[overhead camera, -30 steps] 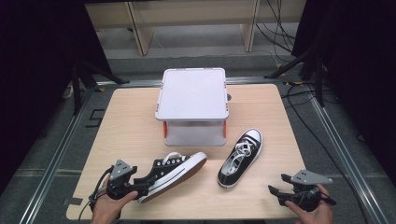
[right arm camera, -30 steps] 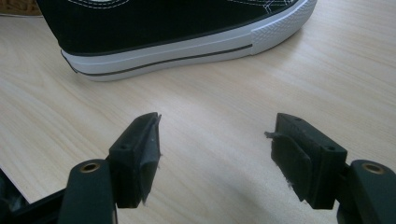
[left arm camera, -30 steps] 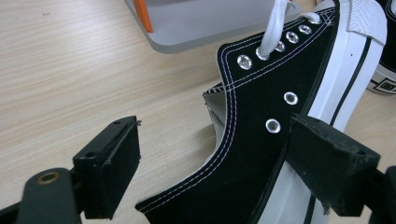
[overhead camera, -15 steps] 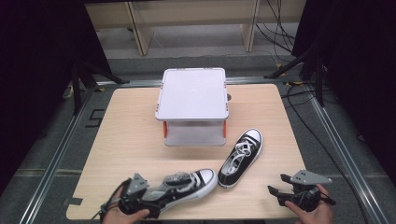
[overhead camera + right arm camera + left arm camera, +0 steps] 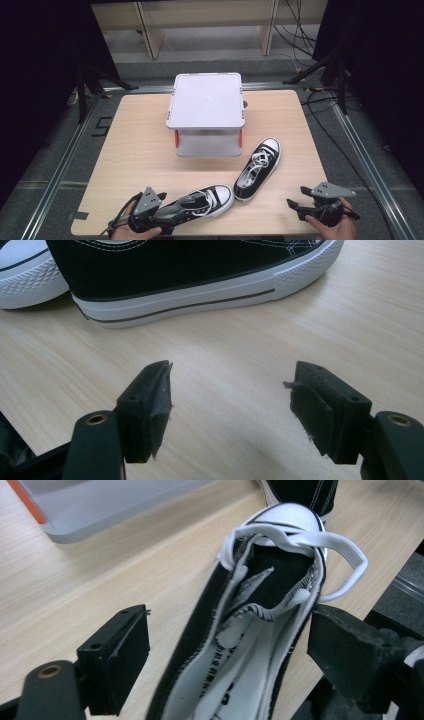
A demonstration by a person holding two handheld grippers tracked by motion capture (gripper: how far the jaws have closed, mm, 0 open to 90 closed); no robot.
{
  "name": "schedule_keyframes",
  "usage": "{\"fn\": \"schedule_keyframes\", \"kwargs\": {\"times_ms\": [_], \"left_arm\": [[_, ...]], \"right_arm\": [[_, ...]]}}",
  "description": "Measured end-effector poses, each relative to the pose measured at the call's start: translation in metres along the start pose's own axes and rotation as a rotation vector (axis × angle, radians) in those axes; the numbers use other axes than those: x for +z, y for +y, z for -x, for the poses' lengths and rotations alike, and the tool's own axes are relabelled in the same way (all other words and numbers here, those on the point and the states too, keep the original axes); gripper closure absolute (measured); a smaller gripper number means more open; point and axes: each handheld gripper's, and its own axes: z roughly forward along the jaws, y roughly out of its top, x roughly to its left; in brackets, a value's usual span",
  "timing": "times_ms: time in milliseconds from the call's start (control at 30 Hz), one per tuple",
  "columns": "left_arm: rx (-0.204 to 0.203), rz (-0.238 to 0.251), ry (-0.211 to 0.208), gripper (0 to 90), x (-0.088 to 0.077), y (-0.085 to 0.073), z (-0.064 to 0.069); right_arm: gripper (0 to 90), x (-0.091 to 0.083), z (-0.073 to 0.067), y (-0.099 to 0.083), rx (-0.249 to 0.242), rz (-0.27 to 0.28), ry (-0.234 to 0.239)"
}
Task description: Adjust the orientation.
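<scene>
My left gripper straddles the near shoe's heel, jaws apparently slack; next I close, right gripper idle, open.

2 sneakers before a lidded box

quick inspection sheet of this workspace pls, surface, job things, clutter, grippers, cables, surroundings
surface: light wooden table, no marks seen
job's things: black-and-white sneaker at the near edge, heel toward the left gripper; second sneaker lying apart to its right, toe pointing away
clutter: grey lidded bin with orange clips, mid-table
grippers: left gripper open, jaws on either side of the sneaker's heel, a gap on both sides; right gripper open over bare wood, holding nothing
cables: black cables on the floor right of the table
surroundings: wooden frame legs beyond the table, dark curtains on both sides
</scene>
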Motion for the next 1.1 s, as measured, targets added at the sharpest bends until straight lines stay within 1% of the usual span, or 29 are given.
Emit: {"fn": "schedule_keyframes", "kwargs": {"times_ms": [33, 67, 100, 133, 167, 200, 233, 300, 333, 367, 400, 433, 500, 533, 567, 600, 633, 667, 700, 767, 800, 833, 867, 900, 967, 1000, 1033, 1067, 1100], "left_arm": [[-0.008, 0.014, -0.016, 20.1, -0.004, 0.002, -0.003], [0.005, 0.005, -0.006, 20.6, -0.006, 0.003, -0.006], [0.005, 0.005, -0.006, 20.4, -0.006, 0.003, -0.006], [0.016, -0.002, -0.006, 20.5, -0.008, 0.004, -0.009], [0.029, -0.019, 0.009, 20.6, -0.010, 0.005, -0.013], [0.013, -0.017, 0.000, 20.6, -0.010, 0.005, -0.014], [0.030, -0.028, 0.010, 20.6, -0.009, 0.004, -0.016], [0.057, -0.058, 0.015, 22.1, -0.011, 0.004, -0.019], [0.055, -0.056, 0.016, 22.3, -0.009, 0.003, -0.019], [0.062, -0.067, 0.017, 22.3, -0.009, 0.003, -0.019], [0.077, -0.088, 0.011, 22.9, -0.007, 0.004, -0.020], [0.093, -0.098, 0.011, 23.5, -0.005, 0.004, -0.020], [0.095, -0.102, 0.006, 24.6, -0.003, 0.004, -0.019], [0.106, -0.112, 0.008, 25.7, 0.000, 0.005, -0.018], [0.101, -0.122, 0.000, 25.9, 0.003, 0.005, -0.018], [0.118, -0.121, 0.003, 26.0, 0.004, 0.006, -0.019], [0.118, -0.121, 0.003, 26.3, 0.004, 0.006, -0.019], [0.126, -0.128, -0.002, 26.4, 0.007, 0.004, -0.019], [0.136, -0.139, -0.004, 26.7, 0.008, 0.004, -0.020], [0.129, -0.139, -0.003, 27.8, 0.009, 0.004, -0.019], [0.135, -0.146, -0.005, 28.1, 0.011, 0.004, -0.019], [0.134, -0.150, -0.004, 28.3, 0.013, 0.005, -0.019], [0.134, -0.150, -0.004, 28.6, 0.013, 0.005, -0.019], [0.150, -0.157, -0.008, 29.4, 0.015, 0.006, -0.018], [0.149, -0.153, -0.017, 30.6, 0.019, 0.008, -0.017], [0.161, -0.160, -0.013, 31.4, 0.020, 0.009, -0.017], [0.159, -0.164, -0.018, 32.1, 0.021, 0.010, -0.017], [0.159, -0.164, -0.018, 33.2, 0.021, 0.010, -0.017], [0.174, -0.162, -0.016, 34.8, 0.024, 0.013, -0.017]], "right_arm": [[33.0, 0.000, -0.001, 0.000, 0.011, -0.008, 0.001], [33.0, 0.000, 0.000, 0.000, 0.000, -0.004, -0.002], [33.0, 0.000, 0.000, 0.000, -0.002, -0.002, -0.002], [33.0, 0.000, 0.000, 0.000, -0.007, 0.001, -0.005], [33.0, 0.000, 0.000, 0.000, 0.001, -0.003, -0.003], [33.0, 0.000, 0.000, 0.000, 0.001, -0.003, -0.003], [33.0, 0.000, 0.000, 0.000, 0.002, -0.003, -0.002], [33.0, 0.000, 0.000, 0.000, 0.001, -0.003, 0.000], [33.0, 0.000, 0.000, 0.000, -0.004, 0.000, -0.001], [33.0, 0.000, 0.000, 0.000, -0.004, 0.000, -0.001], [32.9, 0.000, 0.000, 0.000, -0.011, 0.005, 0.000], [33.0, 0.000, 0.001, 0.000, -0.014, 0.006, -0.001], [32.9, 0.000, 0.001, 0.000, -0.016, 0.006, -0.002], [32.9, 0.000, 0.001, 0.000, -0.016, 0.007, 0.000], [32.9, 0.000, 0.000, 0.000, -0.013, 0.005, 0.002], [32.9, 0.000, 0.000, 0.000, -0.010, 0.004, 0.003], [32.9, 0.000, 0.000, 0.000, -0.010, 0.004, 0.003], [32.9, 0.000, -0.001, 0.000, 0.006, 0.000, 0.008], [32.9, 0.000, -0.001, 0.000, 0.011, -0.001, 0.011], [33.0, 0.000, -0.001, 0.000, 0.007, -0.001, 0.011], [32.9, 0.000, 0.002, 0.000, -0.021, 0.004, 0.004], [32.9, 0.001, 0.001, 0.000, 0.003, -0.008, 0.030], [32.9, 0.001, 0.001, 0.000, 0.003, -0.008, 0.030], [32.9, 0.001, 0.002, 0.000, -0.015, 0.002, 0.007], [32.9, 0.002, 0.003, 0.000, -0.017, 0.004, 0.008], [33.0, 0.002, 0.003, 0.000, -0.014, 0.005, 0.009], [32.9, 0.002, 0.000, 0.000, 0.024, -0.009, 0.018], [32.9, 0.002, 0.000, 0.000, 0.024, -0.009, 0.018], [33.0, 0.001, -0.001, 0.000, 0.042, -0.016, 0.017]]}}
